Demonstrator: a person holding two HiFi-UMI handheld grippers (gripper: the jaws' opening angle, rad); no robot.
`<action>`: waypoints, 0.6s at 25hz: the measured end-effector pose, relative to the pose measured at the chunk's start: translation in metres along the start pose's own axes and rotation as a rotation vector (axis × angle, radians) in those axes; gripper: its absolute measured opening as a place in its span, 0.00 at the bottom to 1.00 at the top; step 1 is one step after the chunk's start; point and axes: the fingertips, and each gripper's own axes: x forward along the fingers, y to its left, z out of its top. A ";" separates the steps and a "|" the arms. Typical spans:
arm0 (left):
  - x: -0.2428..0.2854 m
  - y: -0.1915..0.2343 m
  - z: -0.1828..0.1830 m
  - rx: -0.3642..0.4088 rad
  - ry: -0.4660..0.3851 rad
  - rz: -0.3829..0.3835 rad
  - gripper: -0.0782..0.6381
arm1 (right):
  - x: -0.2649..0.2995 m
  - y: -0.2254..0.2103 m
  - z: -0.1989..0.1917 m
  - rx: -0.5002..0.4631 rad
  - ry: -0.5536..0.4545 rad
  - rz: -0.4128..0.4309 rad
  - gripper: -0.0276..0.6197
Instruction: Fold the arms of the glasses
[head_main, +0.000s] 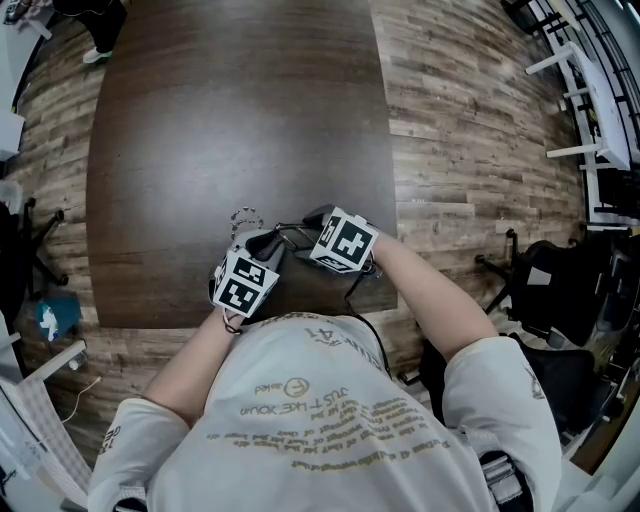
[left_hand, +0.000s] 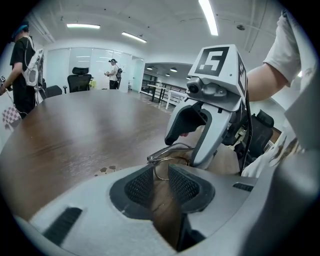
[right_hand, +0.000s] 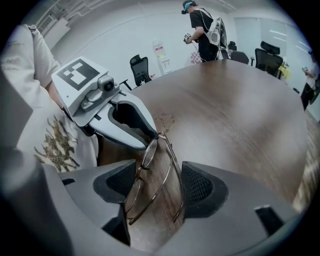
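Grey left tongs (left_hand: 161, 172), narrowed to a slim gap, pinch one hinge end of a pair of thin metal glasses (right_hand: 148, 154), their dark ribbed pads (left_hand: 139, 187) on either side of the rim. Facing them from close by, the right tongs (right_hand: 159, 182) stand open, jaws well apart, with the frame lying lengthwise between them and gripped by neither pad. One arm of the glasses runs from the far hinge down beside the right-hand pad (right_hand: 197, 186). The other slants across behind the lenses. Both tools meet over the near edge of the dark brown wooden table (head_main: 200, 150), somewhat toward its near right corner, just in front of the person's white printed shirt (head_main: 320, 410). A small speckled mark (head_main: 245, 217) sits on the wood just beyond the tongs. Office chairs (left_hand: 80, 80) and two standing people, one of them (right_hand: 202, 30) at the far edge, fill the bright room behind.
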 end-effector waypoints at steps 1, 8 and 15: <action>0.000 -0.001 0.001 0.002 -0.003 -0.001 0.25 | 0.001 -0.001 -0.001 0.001 0.015 -0.010 0.47; 0.000 0.000 0.005 0.008 -0.014 -0.002 0.25 | 0.002 -0.004 -0.007 0.001 0.074 -0.044 0.30; 0.000 -0.001 0.004 0.015 -0.020 -0.003 0.25 | 0.001 -0.006 -0.008 -0.004 0.075 -0.067 0.26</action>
